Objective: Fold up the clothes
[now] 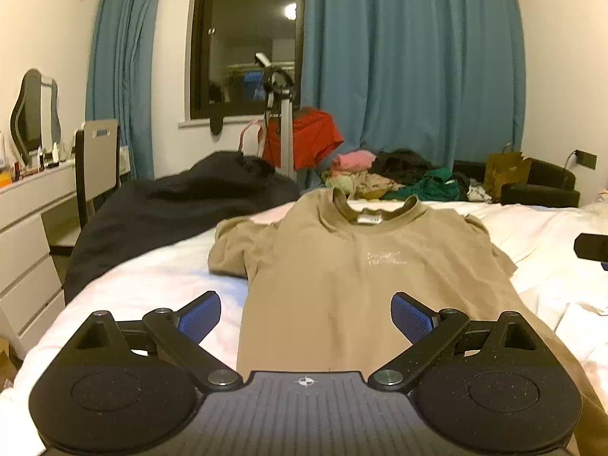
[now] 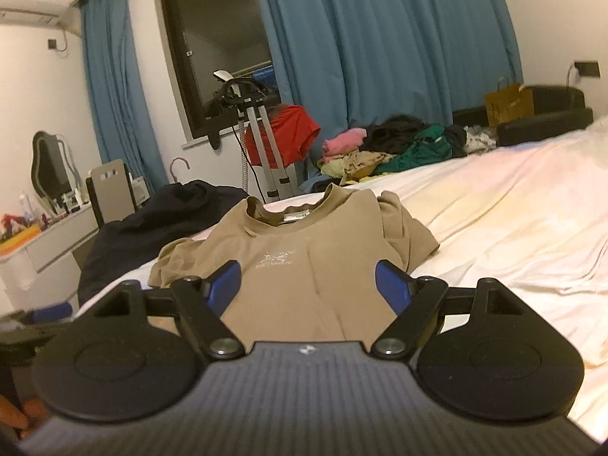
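looking through the left wrist view first, i have the left gripper [image 1: 306,317] spread wide with nothing between its blue pads [image 1: 199,319], hanging over the lower body of the tan shirt [image 1: 342,285]. the shirt lies face up on the white bed [image 1: 159,277], collar [image 1: 374,214] away from me, its left sleeve [image 1: 231,250] bunched instead of flat. i judge the fold has not begun, so i would flatten that sleeve, then pinch at the side seam, not mid-cloth, to carry a clean edge across. a dark blanket [image 1: 171,209] sits just beside that sleeve, and the bed's left edge falls off toward the drawers [image 1: 26,266], so room there is tight. in the right wrist view, the right gripper [image 2: 307,285] is equally wide apart and empty, over the shirt's chest near the logo [image 2: 277,258]. the right sleeve [image 2: 410,239] is rumpled too. right of it the sheet runs bare and wide, so i would swing folds from that side. the clothes pile [image 2: 380,152] at the far edge is well apart from the shirt.
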Available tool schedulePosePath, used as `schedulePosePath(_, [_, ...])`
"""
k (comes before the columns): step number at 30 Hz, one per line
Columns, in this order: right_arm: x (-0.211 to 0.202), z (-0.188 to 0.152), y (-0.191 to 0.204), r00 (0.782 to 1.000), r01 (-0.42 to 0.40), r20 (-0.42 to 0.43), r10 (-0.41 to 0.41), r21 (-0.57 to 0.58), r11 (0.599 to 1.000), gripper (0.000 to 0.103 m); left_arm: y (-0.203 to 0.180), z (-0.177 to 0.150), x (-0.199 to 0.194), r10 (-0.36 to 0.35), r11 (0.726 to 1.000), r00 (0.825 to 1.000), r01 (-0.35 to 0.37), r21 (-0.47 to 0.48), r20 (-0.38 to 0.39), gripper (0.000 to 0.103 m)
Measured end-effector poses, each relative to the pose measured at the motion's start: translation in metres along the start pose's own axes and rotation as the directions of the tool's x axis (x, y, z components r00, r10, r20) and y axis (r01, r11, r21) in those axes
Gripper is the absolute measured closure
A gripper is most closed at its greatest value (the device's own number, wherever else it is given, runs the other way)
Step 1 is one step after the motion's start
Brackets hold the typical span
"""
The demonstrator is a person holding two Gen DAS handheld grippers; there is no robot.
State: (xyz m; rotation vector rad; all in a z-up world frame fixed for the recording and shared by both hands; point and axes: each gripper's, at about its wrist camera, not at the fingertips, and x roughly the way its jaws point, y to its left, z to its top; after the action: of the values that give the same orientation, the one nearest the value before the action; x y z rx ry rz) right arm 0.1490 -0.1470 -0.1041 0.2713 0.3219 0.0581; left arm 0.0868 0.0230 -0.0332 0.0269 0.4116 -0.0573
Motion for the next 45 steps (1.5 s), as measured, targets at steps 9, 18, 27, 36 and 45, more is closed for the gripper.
schedulePosePath(9, [0.008,0.001,-0.007,1.0,0.006,-0.023,-0.005,0.03,1.0,0.024,0.013,-0.007,0.031,0.042,0.996,0.99,-0.053,-0.074,-0.135,0.006])
schedulePosePath(18, [0.013,0.002,-0.01,0.999,-0.01,-0.045,0.012,0.043,0.999,0.024,0.051,0.004,0.07,0.039,0.952,0.971,-0.108,-0.285,-0.236,0.006])
schedulePosePath(27, [0.028,0.003,-0.034,0.997,0.003,-0.077,0.008,0.139,0.99,0.024,0.101,0.007,0.138,-0.056,0.759,0.956,-0.147,-0.634,-0.289,0.011])
schedulePosePath(36, [0.06,-0.001,-0.054,0.993,0.048,-0.115,-0.024,0.209,0.977,0.024,0.117,0.012,0.206,-0.116,0.625,0.976,-0.073,-0.777,-0.185,0.016])
schedulePosePath(45, [0.102,-0.012,-0.059,0.983,0.101,-0.17,-0.069,0.192,0.976,0.024,0.148,0.027,0.27,-0.11,0.608,0.981,-0.059,-0.791,-0.158,0.03])
